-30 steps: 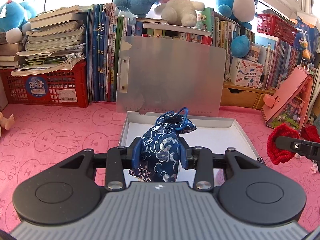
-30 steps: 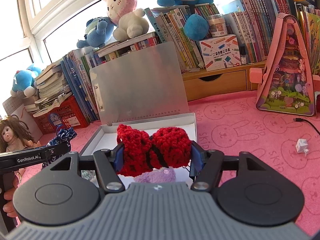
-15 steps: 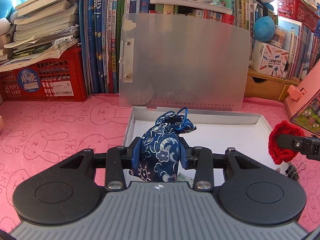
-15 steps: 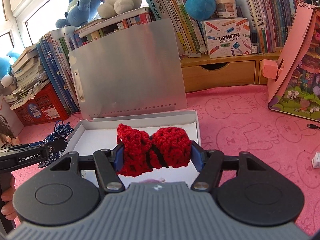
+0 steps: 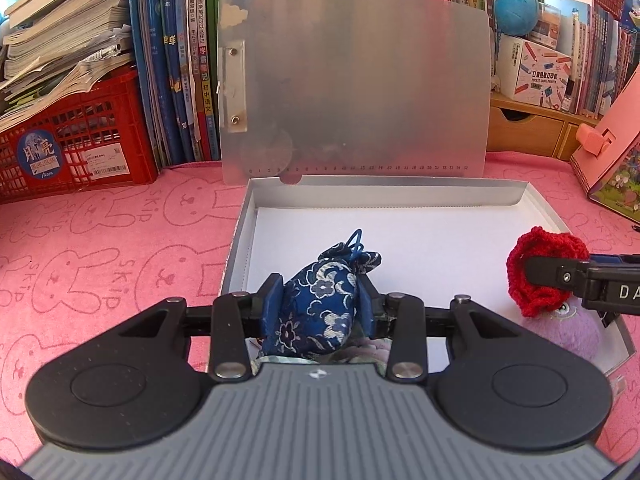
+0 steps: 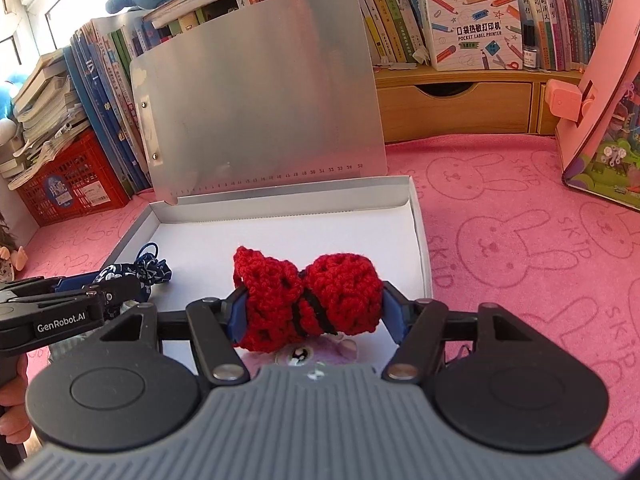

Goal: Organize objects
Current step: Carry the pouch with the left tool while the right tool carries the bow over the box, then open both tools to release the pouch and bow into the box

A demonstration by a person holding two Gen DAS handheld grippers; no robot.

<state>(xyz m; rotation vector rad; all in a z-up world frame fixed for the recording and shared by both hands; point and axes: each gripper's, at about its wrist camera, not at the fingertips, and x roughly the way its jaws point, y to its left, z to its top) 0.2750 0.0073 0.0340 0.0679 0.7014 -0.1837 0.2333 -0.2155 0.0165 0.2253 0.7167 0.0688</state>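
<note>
With the left gripper (image 5: 318,312) clenched on the blue floral brocade pouch (image 5: 316,312) and the right gripper (image 6: 312,308) on the red crocheted bow (image 6: 308,300), releasing both over the crowded near end of the shallow white cardboard box (image 5: 384,192) risks them tumbling onto the desk.

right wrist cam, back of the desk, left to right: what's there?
red crate → upright blue books → open box lid → label printer box → pink playset.
</note>
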